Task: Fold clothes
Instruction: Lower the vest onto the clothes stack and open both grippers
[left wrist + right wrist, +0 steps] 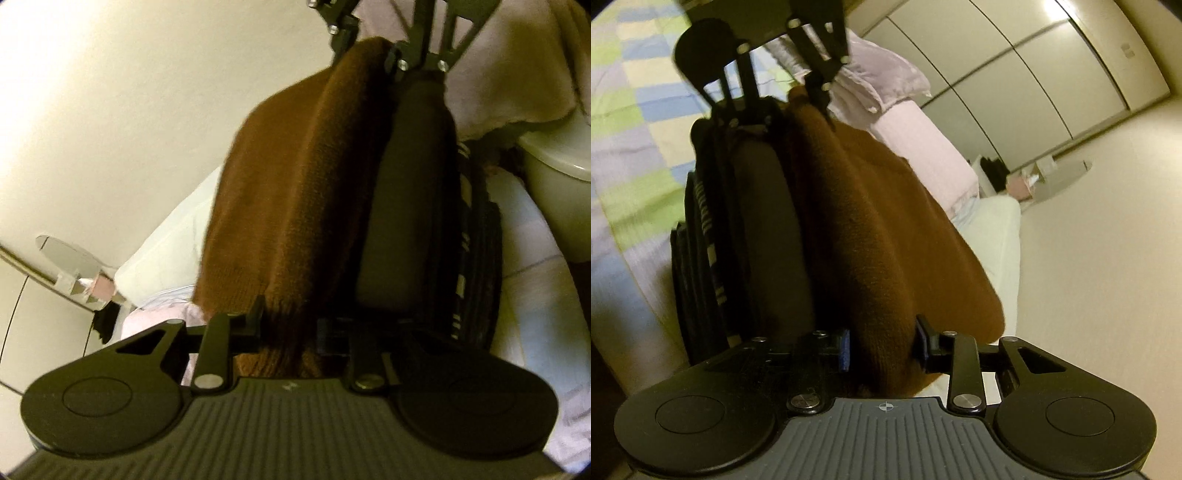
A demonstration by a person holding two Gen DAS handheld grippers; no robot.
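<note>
Above the bed (635,110), a brown knitted garment (295,206) stretches between the two tools, seemingly mid-fold. The left gripper (288,328) clamps one end; the right gripper (882,347) pinches the other. Next: lay it flat before letting go.

No legible text or labels.

Two grippers, a left gripper (288,325) and a right gripper (884,345). One brown knitted garment (295,206) stretched between them. One stack of dark folded clothes (698,266) beside it. One patchwork quilt (631,122). Two pale pillows (886,77).
</note>
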